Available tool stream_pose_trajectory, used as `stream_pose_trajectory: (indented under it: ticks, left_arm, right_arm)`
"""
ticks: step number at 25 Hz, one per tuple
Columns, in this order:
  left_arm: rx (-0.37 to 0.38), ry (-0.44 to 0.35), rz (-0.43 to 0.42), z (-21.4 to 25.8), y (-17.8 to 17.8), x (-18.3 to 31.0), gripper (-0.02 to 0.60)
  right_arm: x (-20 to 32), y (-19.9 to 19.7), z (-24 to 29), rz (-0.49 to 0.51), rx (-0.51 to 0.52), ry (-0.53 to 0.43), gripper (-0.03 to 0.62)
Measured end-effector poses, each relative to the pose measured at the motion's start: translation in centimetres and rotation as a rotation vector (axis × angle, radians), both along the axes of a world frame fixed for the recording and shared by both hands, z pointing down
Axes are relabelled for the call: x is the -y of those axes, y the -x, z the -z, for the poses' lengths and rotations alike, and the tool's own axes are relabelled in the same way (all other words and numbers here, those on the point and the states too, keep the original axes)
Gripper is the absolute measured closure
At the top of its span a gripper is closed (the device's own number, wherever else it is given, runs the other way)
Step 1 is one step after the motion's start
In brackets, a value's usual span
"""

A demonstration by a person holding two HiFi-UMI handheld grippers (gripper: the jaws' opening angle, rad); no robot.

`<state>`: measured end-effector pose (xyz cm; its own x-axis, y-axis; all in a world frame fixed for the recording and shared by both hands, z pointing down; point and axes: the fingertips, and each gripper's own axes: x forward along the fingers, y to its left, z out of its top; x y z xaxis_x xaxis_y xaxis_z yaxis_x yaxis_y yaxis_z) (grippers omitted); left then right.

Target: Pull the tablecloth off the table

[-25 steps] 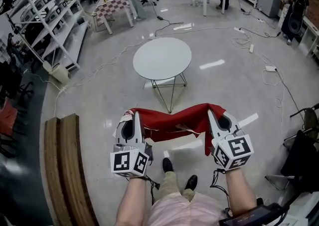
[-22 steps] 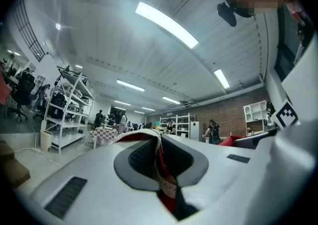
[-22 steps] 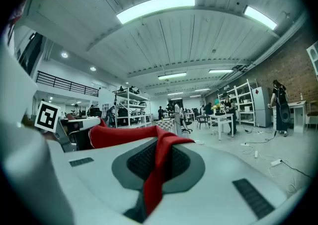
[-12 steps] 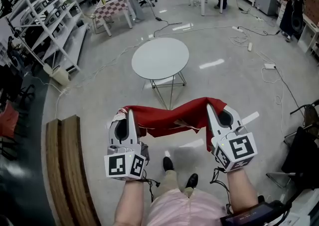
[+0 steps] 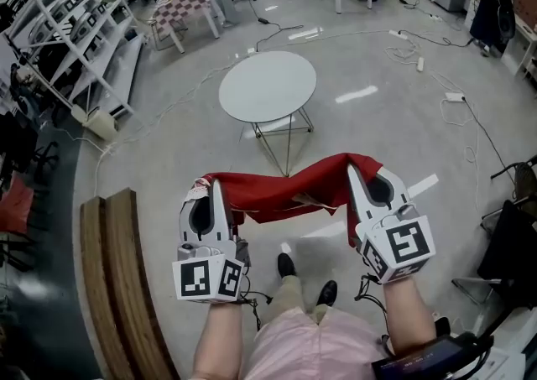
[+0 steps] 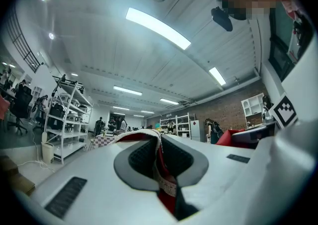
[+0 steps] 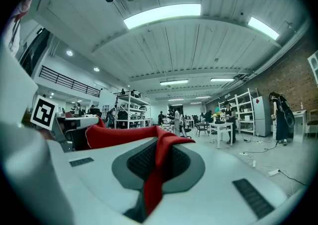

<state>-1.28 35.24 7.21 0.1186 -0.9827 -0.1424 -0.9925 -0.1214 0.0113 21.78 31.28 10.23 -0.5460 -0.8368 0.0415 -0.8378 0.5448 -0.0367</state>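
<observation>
The red tablecloth [image 5: 285, 190] hangs stretched in the air between my two grippers, clear of the round white table [image 5: 267, 86], whose top is bare. My left gripper [image 5: 218, 189] is shut on the cloth's left corner, and the red fabric with its pale hem [image 6: 163, 169] is pinched between the jaws. My right gripper [image 5: 351, 172] is shut on the right corner, where a red fold [image 7: 158, 164] runs down between the pads and a tail hangs below. Both grippers point forward, roughly level, in front of my body.
A wooden bench [image 5: 109, 286] lies on the floor at my left. White shelving [image 5: 75, 34] lines the left wall. Cables and power strips [image 5: 453, 97] trail over the floor at right. A checkered table [image 5: 189, 9] and people stand far back. My shoes [image 5: 287, 265] show below the cloth.
Both grippers have risen a little with the cloth still pinched. The left one has shifted slightly outward, so the cloth spans a bit wider. The table looks farther off.
</observation>
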Motion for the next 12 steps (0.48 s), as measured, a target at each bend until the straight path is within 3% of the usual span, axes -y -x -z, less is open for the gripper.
stream_pose_trajectory:
  ticks: [12]
  left_arm:
    - [0.024, -0.012, -0.010, 0.4, 0.0, -0.6, 0.538]
  right_arm:
    - [-0.7, 0.5, 1.0, -0.004, -0.025, -0.047, 0.565]
